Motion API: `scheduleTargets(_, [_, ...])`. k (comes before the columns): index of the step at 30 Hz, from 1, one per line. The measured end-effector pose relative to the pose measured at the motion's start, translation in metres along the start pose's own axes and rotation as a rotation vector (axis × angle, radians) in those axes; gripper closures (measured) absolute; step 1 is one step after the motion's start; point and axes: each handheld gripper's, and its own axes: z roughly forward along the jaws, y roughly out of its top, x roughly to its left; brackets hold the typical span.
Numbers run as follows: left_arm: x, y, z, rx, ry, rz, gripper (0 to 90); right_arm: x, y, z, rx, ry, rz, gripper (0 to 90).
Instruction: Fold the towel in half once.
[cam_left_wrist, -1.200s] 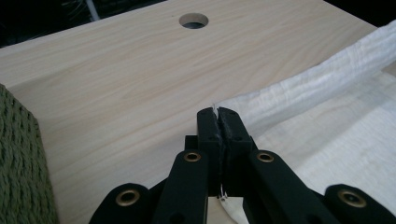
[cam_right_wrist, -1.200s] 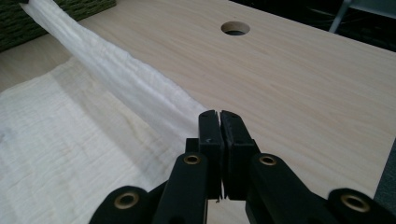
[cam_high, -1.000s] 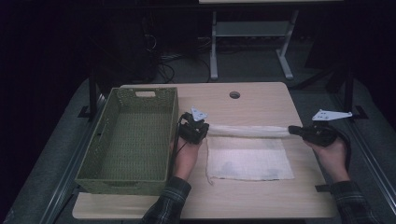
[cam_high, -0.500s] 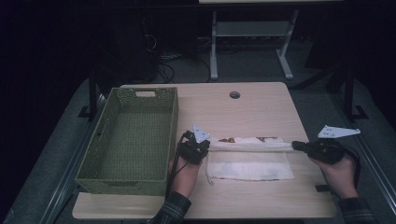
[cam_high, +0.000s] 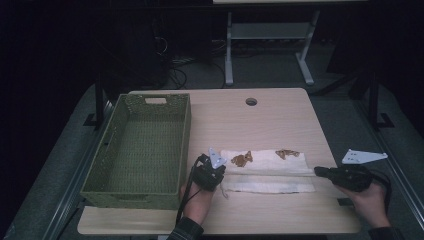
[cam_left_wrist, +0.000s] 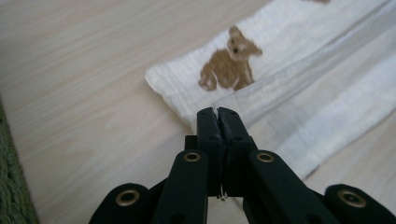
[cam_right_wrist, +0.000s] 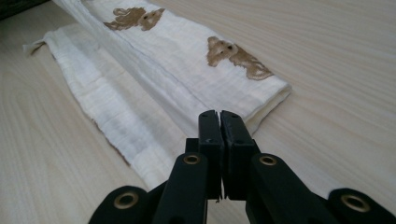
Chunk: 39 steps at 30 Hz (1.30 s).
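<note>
Here the folded cloth (cam_high: 270, 171) lies along the near half of the wooden surface (cam_high: 235, 120), just right of the green basket (cam_high: 137, 150), with bare wood open beyond it toward the far edge. Since a second ago both hands have drawn nearer the person, and the cloth has been folded into a narrower band (bear prints up). The left gripper (cam_high: 216, 172) and right gripper (cam_high: 320, 172) each pinch an end of its fold, fingers pressed together on fabric.
</note>
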Motion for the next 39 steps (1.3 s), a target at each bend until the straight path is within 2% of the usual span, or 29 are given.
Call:
scheduleTargets(4, [-0.002, -0.004, 0.004, 0.029, -0.013, 0.008, 87.9, 0.005, -0.006, 0.003, 0.024, 0.010, 0.001, 87.6])
scheduleTargets(7, [-0.004, -0.005, 0.001, 0.027, -0.021, 0.013, 87.9, 0.007, -0.011, 0.003, 0.033, 0.018, 0.005, 87.3])
scheduleTargets(10, [-0.004, -0.009, 0.001, 0.041, -0.049, 0.019, 87.8, 0.008, -0.016, 0.001, 0.040, 0.027, 0.025, 87.3])
scheduleTargets(18, [-0.010, -0.019, 0.004, 0.107, -0.088, 0.056, 87.4, 0.009, -0.022, 0.003, 0.076, 0.050, 0.008, 87.1])
scheduleTargets(23, [-0.011, -0.022, 0.003, 0.121, -0.095, 0.051, 87.3, 0.013, -0.023, 0.004, 0.090, 0.060, 0.002, 87.1])
scheduleTargets(27, [-0.012, -0.024, 0.000, 0.117, -0.102, 0.041, 86.2, 0.014, -0.029, 0.001, 0.098, 0.067, 0.003, 86.8])
scheduleTargets(29, [-0.012, -0.024, -0.003, 0.112, -0.105, 0.038, 80.9, 0.014, -0.031, -0.001, 0.096, 0.065, 0.005, 83.4])
scheduleTargets(32, [-0.012, -0.020, -0.008, 0.069, -0.106, 0.025, 71.3, 0.012, -0.030, -0.005, 0.068, 0.067, 0.011, 74.8])
scheduleTargets(33, [-0.011, -0.019, -0.010, 0.054, -0.113, 0.028, 68.9, 0.011, -0.029, -0.006, 0.049, 0.067, 0.018, 74.0])
scheduleTargets(35, [-0.010, -0.016, -0.011, 0.022, -0.123, 0.011, 65.3, 0.011, -0.026, -0.008, 0.033, 0.064, 0.015, 73.1])
scheduleTargets(39, [-0.006, -0.012, -0.009, 0.010, -0.126, 0.004, 62.0, 0.011, -0.022, -0.006, 0.026, 0.049, 0.008, 72.5])
